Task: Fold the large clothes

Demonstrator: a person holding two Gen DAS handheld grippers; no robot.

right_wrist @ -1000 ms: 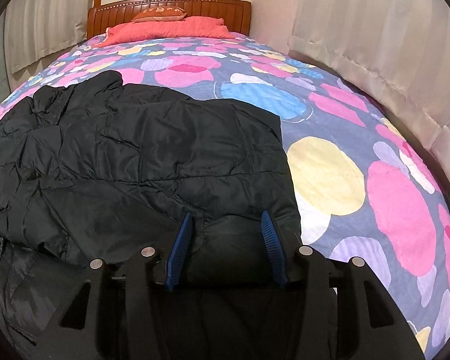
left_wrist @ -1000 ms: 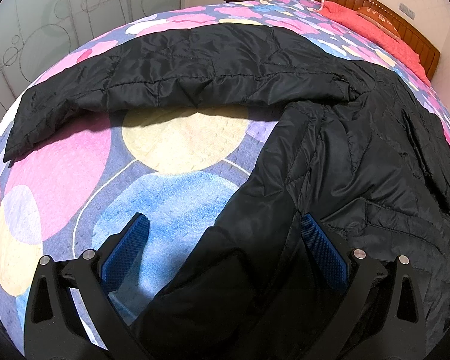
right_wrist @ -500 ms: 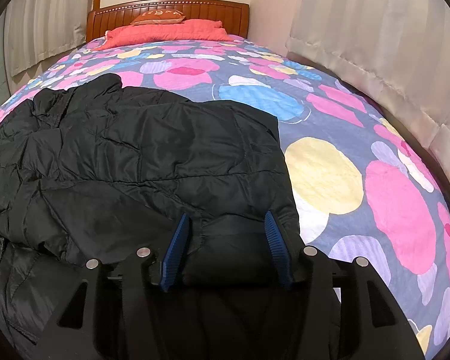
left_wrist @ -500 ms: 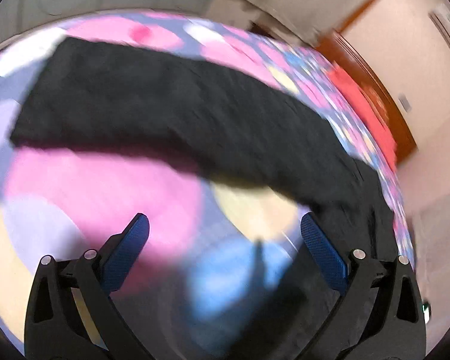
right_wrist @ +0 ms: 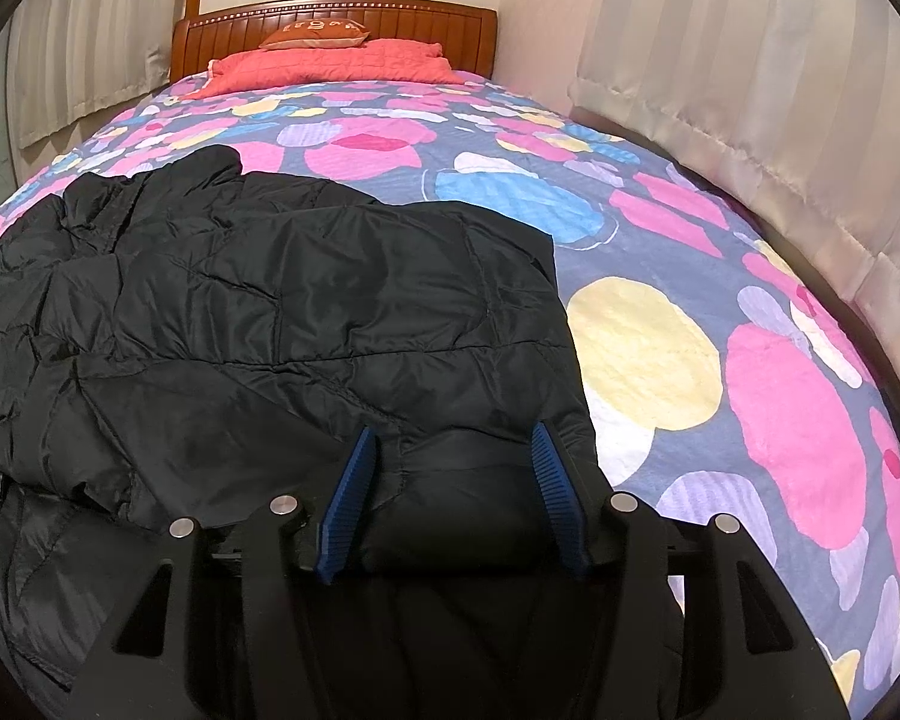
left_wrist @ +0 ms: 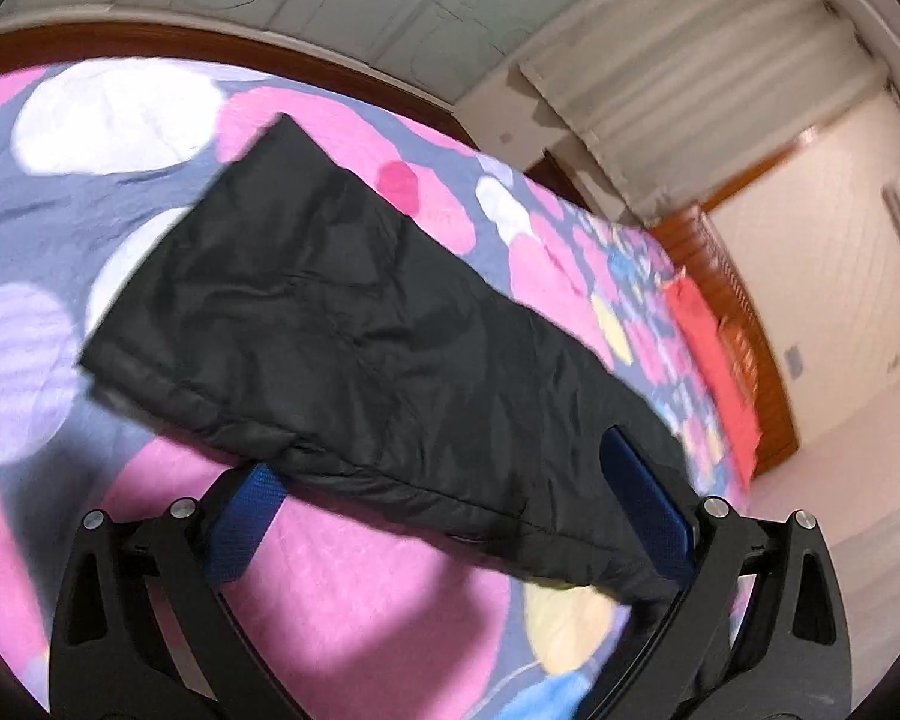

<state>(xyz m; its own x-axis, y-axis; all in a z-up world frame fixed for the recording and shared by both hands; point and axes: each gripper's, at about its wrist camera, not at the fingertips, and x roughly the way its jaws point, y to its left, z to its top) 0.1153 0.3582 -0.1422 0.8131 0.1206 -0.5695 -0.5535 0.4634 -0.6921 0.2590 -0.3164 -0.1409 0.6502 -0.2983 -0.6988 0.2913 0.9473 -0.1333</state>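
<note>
The black padded jacket (right_wrist: 282, 324) is spread across the near left part of the bed (right_wrist: 660, 228), on a coverlet of pink, blue and yellow rounds. Its quilted body is rumpled and puffed, not yet flattened. One sleeve (left_wrist: 354, 360) is laid out straight to the side, with the cuff at its far end.

A loose fold is the likely fault: the slick, springy fabric may slide or bulge open if the sleeve is carried across without the body being smoothed first.

The right gripper (right_wrist: 456, 486) is set over the near hem; a bulge of fabric sits between its jaws, which are parted and not pressing.

The left gripper (left_wrist: 450, 516) is held wide apart over the sleeve, clamped on nothing.
</note>
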